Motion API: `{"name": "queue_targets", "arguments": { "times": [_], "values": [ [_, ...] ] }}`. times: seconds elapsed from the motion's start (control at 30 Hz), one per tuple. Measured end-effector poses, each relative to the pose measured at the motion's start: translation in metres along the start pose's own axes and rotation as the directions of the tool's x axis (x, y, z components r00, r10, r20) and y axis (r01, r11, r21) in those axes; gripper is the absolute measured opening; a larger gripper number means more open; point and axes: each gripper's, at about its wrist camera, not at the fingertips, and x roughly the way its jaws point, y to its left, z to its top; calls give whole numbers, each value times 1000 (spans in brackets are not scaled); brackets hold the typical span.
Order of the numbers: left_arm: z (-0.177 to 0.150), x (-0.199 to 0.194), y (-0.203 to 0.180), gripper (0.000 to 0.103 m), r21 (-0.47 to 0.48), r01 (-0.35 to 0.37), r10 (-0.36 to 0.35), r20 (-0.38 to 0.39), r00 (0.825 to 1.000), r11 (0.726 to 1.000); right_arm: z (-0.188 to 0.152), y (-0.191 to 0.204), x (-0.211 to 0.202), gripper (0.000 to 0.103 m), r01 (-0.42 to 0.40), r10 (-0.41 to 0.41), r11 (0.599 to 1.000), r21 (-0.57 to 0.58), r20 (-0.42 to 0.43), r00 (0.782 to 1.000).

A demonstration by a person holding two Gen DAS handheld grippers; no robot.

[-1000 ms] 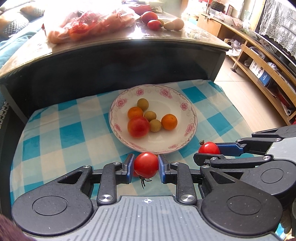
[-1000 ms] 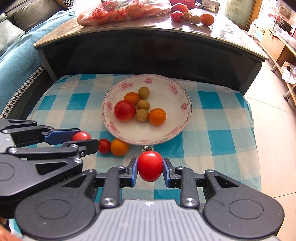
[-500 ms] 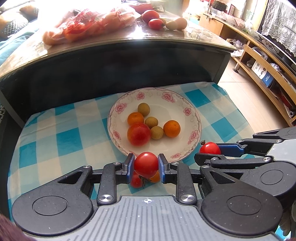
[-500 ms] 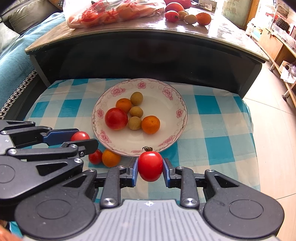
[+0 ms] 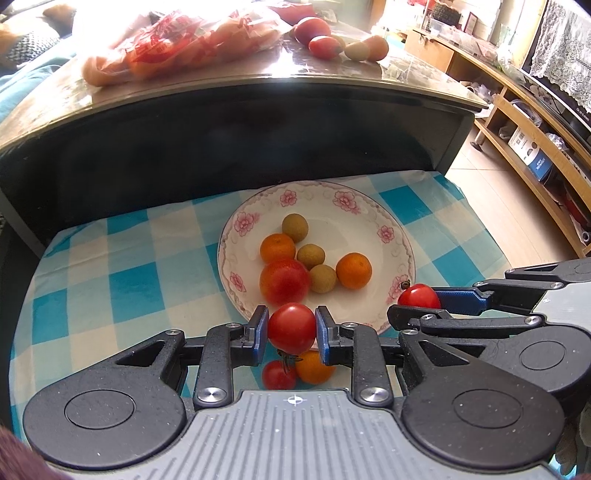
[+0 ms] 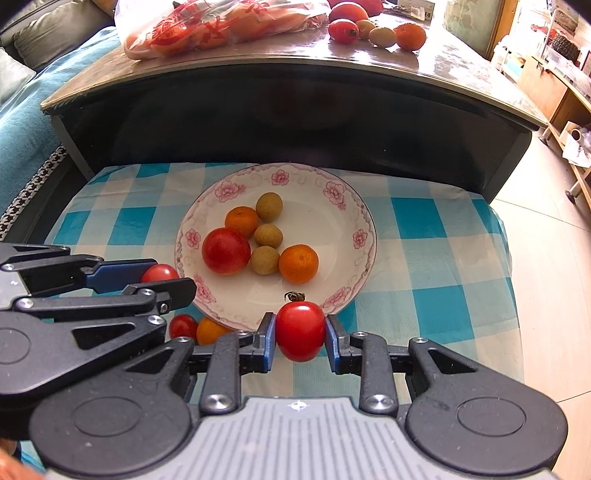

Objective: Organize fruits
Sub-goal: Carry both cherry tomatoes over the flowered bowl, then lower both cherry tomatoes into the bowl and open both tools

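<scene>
A floral plate [image 5: 369, 221] [image 6: 314, 221] on a blue checked cloth holds a big tomato [image 5: 284, 281], two oranges and three small green-brown fruits. My left gripper [image 5: 291, 328] is shut on a small red tomato [image 5: 292, 326] above the plate's near rim. My right gripper [image 6: 300, 331] is shut on another small red tomato [image 6: 300, 330] at the plate's near edge. It also shows in the left wrist view [image 5: 419, 295]. A small tomato [image 5: 277, 374] and an orange [image 5: 314, 367] lie on the cloth beside the plate, under my left gripper.
A dark table [image 5: 258, 122] rises behind the cloth. It carries a plastic bag of fruit [image 6: 221, 26] and several loose fruits [image 6: 373, 31]. A wooden shelf unit [image 5: 535, 140] stands at the right. A teal sofa [image 6: 33, 110] is at the left.
Both grippers, still holding their tomatoes, have moved forward and up toward the plate's near rim. The loose tomato and orange on the cloth have come into view under the left gripper.
</scene>
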Motion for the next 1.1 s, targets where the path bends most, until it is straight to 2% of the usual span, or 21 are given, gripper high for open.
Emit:
{"name": "queue_targets", "arguments": {
  "times": [1.1],
  "values": [
    [11,33,9,33,-30,3,-4,-27,1000,1000,19,-12,35,32,-8,8,1000,4,-2,1000]
  ]
}}
